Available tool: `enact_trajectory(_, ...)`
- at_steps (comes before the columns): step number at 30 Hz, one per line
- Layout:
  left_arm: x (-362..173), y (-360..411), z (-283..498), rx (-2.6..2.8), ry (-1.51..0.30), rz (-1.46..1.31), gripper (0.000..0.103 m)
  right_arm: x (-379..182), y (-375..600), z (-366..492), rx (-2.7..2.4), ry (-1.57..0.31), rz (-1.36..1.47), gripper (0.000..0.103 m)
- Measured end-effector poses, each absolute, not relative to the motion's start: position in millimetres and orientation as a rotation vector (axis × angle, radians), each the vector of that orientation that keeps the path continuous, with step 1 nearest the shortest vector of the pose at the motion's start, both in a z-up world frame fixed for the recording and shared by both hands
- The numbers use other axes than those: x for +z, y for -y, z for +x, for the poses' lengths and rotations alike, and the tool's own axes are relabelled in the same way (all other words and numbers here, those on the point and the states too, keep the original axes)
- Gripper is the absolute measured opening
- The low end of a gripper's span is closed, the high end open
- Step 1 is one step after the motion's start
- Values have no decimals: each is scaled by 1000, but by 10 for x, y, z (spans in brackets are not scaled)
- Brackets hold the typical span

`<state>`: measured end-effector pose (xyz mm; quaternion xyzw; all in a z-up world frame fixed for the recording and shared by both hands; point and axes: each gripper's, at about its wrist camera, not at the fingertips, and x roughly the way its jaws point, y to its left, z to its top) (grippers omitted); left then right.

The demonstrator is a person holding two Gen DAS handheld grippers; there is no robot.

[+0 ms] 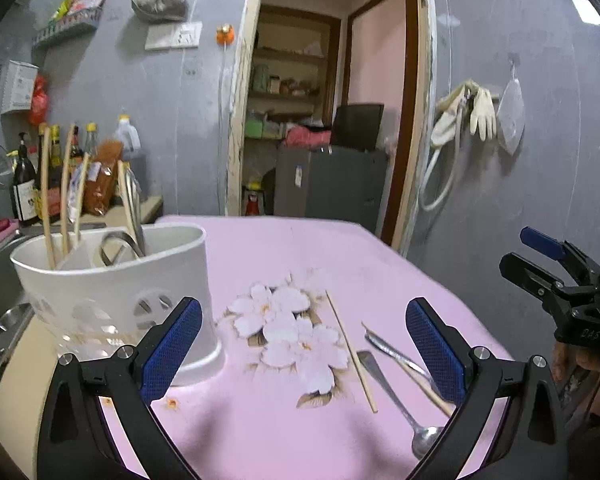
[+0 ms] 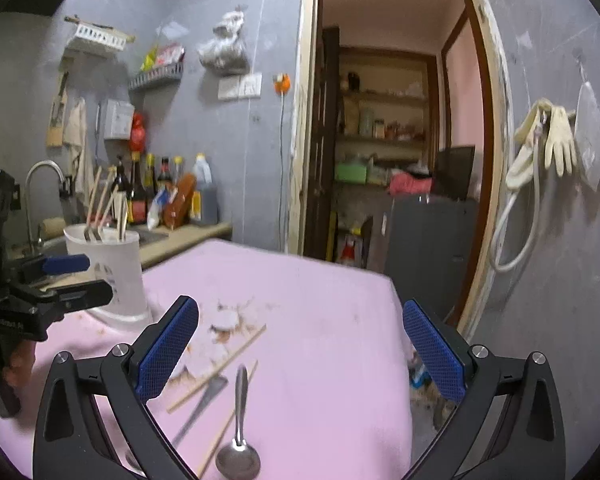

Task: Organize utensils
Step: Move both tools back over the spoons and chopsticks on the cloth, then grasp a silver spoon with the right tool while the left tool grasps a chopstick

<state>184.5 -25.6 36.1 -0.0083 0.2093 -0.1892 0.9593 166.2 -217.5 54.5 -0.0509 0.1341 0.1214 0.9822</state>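
A white utensil holder (image 1: 112, 280) stands at the left of the pink tablecloth (image 1: 284, 240), with several chopsticks (image 1: 46, 196) and a metal utensil in it. Loose on the cloth lie a chopstick (image 1: 352, 352), a spoon (image 1: 396, 400), a flat metal utensil (image 1: 392, 350) and a second chopstick under it. My left gripper (image 1: 303, 306) is open and empty, just right of the holder. My right gripper (image 2: 300, 306) is open and empty above the spoon (image 2: 240, 408), the chopsticks (image 2: 220, 364) and the metal utensil (image 2: 204, 404). The holder (image 2: 108, 268) appears far left behind the left gripper (image 2: 80, 278).
A sink with a faucet (image 2: 40, 184) and a counter of bottles (image 2: 156, 188) lie left of the table. The table's right edge (image 2: 400, 340) drops to the floor by an open doorway (image 2: 380, 160). Gloves (image 2: 556, 140) and a hose hang on the right wall.
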Motion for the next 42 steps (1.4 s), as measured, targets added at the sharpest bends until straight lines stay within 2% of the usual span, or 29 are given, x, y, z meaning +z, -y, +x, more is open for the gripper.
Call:
enact_trajectory(4, 274, 339, 1917, -394, -474, 7, 100, 408, 2193, 1719, 258, -343, -106, 98)
enact_trajectory(7, 220, 380, 1999, -411, -522, 18, 100, 303, 2185, 1777, 272, -415, -105, 91)
enact_trajectory(14, 131, 493, 2171, -449, -626, 55, 98, 24, 2150, 1978, 299, -634, -125, 62)
enact_trajectory(16, 101, 543, 2216, -464, -656, 72, 93, -45, 2131, 2004, 317, -678, -124, 57)
enact_trajectory(18, 56, 597, 2286, -480, -697, 95, 80, -103, 2110, 2019, 342, -712, -126, 47)
enact_trajectory(19, 37, 611, 2312, -488, -714, 98, 78, -124, 2098, 2022, 351, -722, -127, 45)
enact_trajectory(24, -49, 644, 2499, -547, -804, 66, 55, -205, 2004, 2047, 406, -784, -152, 31)
enact_trajectory(32, -161, 662, 2754, -584, -915, 12, 35, -308, 1898, 2161, 430, -856, -201, 25)
enact_trajectory(34, -174, 678, 2825, -583, -932, -1, 33, -310, 1879, 2190, 420, -857, -218, 17)
enact_trajectory(35, -173, 679, 2862, -584, -938, -8, 32, -306, 1879, 2208, 403, -852, -235, 10)
enact_trajectory(40, -166, 749, 3015, -605, -966, -11, 27, -297, 1986, 2309, 377, -856, -213, 3)
enact_trajectory(42, -183, 802, 3102, -602, -988, -3, 21, -288, 2036, 2338, 365, -856, -200, 2)
